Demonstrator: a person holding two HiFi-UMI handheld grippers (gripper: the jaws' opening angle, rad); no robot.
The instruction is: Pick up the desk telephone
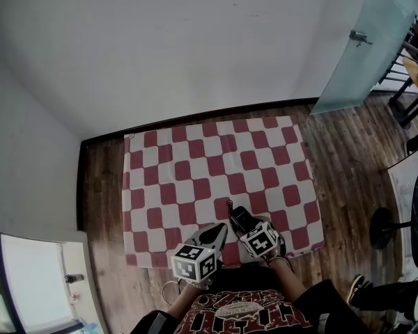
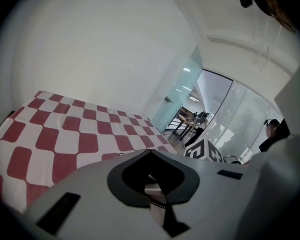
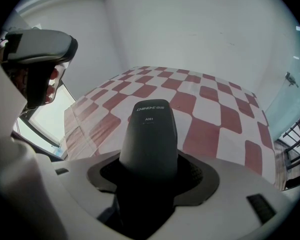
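Two grippers are in front of me, both over the near edge of the bench, which is covered with a red-and-white chequered cloth. My right gripper is clamped on the black telephone handset. In the right gripper view the handset stands between the jaws and fills the gap, with its rounded end pointing toward the far edge. White print on that end reads "CHINO-E", with "A061" under it. From the head view the handset lies over the cloth just inside the near edge, a little right of the middle. What looks like a thin dark cord shows at its far tip. I cannot tell whether the handset touches the cloth.

My left gripper sits just beside the right one, its tip close to the handset. In the left gripper view its jaws are together with nothing between them. The marker cube of the right gripper shows just past it.

The rest of the cloth is bare. Wooden floor surrounds the bench. A white wall rises beyond the far edge, and a frosted glass panel stands past the far right corner.
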